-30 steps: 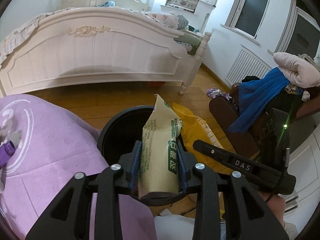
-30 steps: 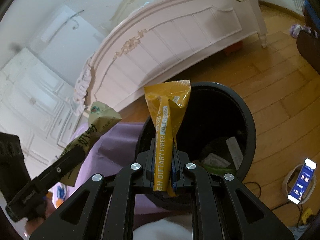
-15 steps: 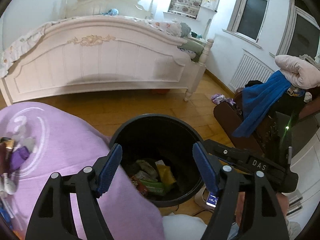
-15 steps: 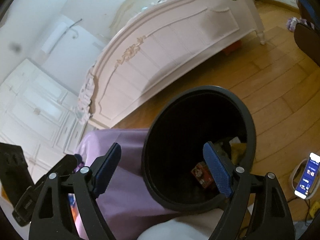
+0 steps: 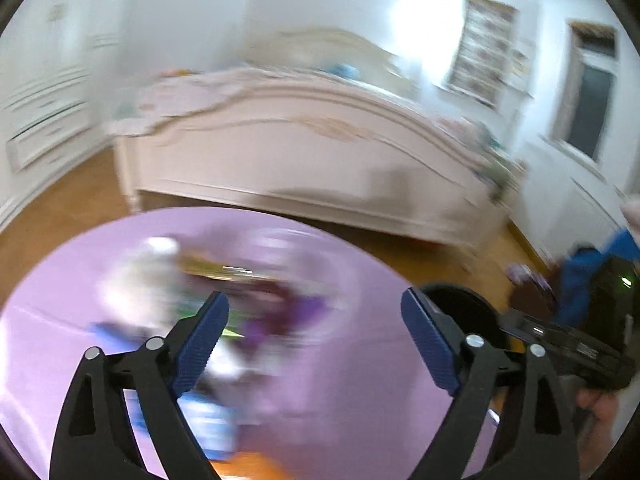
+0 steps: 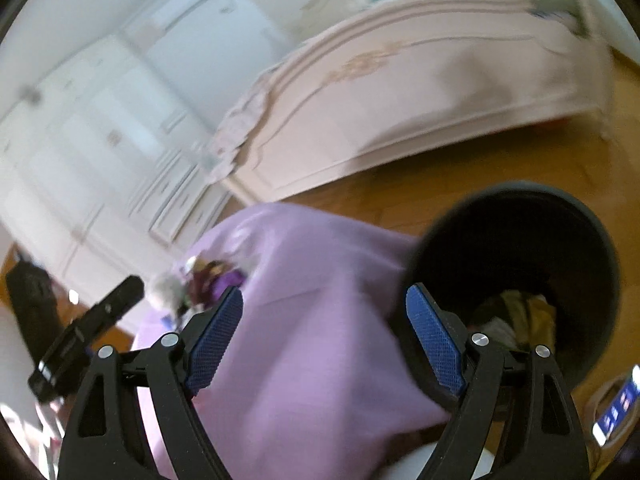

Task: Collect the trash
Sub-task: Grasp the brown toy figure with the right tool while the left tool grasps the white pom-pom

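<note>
Left wrist view: the left gripper [image 5: 314, 338], jaws just opened and empty, faces the litter [image 5: 240, 304] on the purple cloth [image 5: 360, 380], presumably for another pickup. The right gripper [image 6: 324, 336] gapes empty beside the bin [image 6: 592, 240].

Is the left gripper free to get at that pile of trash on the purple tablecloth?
Probably yes: the left gripper is open and empty, with the blurred trash pile just beyond its fingertips and nothing between.

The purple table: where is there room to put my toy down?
The purple table is bare along its near side, between the black bin and the blurry pile of bits. That far-left patch round the pile is crowded. The open right tongs hang over the bare stretch, holding nothing.
</note>
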A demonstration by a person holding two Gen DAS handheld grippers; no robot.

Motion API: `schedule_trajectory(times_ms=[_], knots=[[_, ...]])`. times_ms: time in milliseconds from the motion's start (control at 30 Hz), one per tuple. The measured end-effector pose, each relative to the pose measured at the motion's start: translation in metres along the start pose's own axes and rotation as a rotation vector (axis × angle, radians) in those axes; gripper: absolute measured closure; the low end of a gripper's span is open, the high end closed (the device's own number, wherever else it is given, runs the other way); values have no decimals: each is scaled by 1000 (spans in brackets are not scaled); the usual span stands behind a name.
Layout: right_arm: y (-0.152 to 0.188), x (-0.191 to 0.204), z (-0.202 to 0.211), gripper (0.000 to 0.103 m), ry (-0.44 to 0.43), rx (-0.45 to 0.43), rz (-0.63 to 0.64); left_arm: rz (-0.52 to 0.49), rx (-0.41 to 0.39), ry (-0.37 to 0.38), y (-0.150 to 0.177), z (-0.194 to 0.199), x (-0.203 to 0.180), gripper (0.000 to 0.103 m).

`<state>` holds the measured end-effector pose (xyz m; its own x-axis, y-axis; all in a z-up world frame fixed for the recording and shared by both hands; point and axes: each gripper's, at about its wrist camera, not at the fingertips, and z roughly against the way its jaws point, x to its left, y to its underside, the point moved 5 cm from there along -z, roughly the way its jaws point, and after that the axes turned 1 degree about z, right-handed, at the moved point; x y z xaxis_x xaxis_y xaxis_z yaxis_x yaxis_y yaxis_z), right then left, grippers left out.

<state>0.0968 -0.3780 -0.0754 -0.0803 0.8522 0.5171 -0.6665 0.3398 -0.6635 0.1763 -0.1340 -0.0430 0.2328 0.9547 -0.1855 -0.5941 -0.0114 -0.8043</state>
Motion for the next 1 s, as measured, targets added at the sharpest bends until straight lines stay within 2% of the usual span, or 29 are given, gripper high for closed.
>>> schedule_trajectory(times_ms=[167, 233, 333, 400, 600, 633, 667, 700, 800, 900, 933, 1000], knots=[[-10, 65, -39, 20, -38, 55, 133, 96, -3, -111, -5, 2, 74, 15], [-11, 89, -61, 20, -47, 87, 190, 107, 12, -123, -6, -3, 89, 15], [-10, 115, -93, 20, -48, 137, 252, 130, 47, -101, -6, -17, 102, 15], [-7, 127, -115, 27, -43, 178, 287, 136, 68, -85, -5, -26, 107, 15], [-5, 139, -158, 34, -12, 240, 331, 156, 108, -45, 0, -44, 120, 17], [-5, 140, -163, 34, -7, 245, 334, 160, 111, -40, 1, -46, 121, 19], [-3, 137, -162, 36, -5, 244, 339, 162, 119, -28, 2, -48, 122, 28], [-4, 138, -164, 43, 0, 235, 349, 167, 135, -11, 3, -53, 122, 36], [-3, 142, -173, 52, 6, 248, 379, 178, 146, 4, 5, -59, 125, 47], [1, 148, -175, 60, 14, 247, 412, 173, 134, 15, 3, -58, 125, 56], [2, 148, -173, 61, 17, 244, 418, 174, 132, 20, 3, -57, 125, 57], [2, 148, -169, 68, 11, 235, 417, 173, 127, 24, 3, -54, 126, 60]])
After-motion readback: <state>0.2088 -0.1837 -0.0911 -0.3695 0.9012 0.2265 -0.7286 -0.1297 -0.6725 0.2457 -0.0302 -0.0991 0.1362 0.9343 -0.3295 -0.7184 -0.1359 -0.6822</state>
